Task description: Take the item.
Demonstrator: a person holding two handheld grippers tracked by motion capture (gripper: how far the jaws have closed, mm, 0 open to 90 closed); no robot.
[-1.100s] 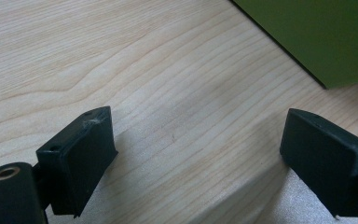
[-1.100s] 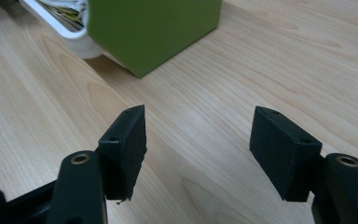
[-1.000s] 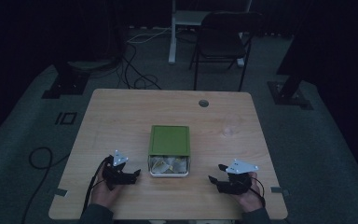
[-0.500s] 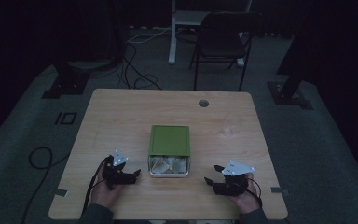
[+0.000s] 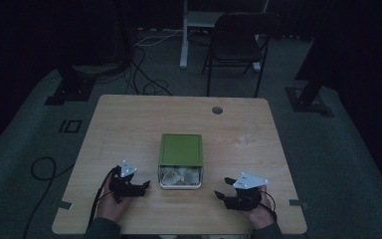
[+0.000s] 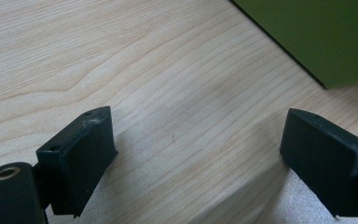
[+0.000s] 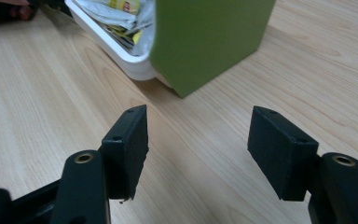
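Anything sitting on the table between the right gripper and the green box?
Nothing: in the right gripper view, bare wooden table runs from the open right gripper to the green box; the high view agrees.

Green box (image 5: 180, 148), white tray (image 5: 179, 184), pale wood table (image 5: 129, 124)

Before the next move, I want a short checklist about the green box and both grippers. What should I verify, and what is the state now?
1. Left gripper open, nothing between jaws: ok.
2. Right gripper open, nothing between jaws: ok.
3. Green box apart from both grippers: ok.
4. White drawer pulled out, packets visible inside: ok.
5. Table bare around the box: ok.
6. How easily the drawer slides: cannot tell.
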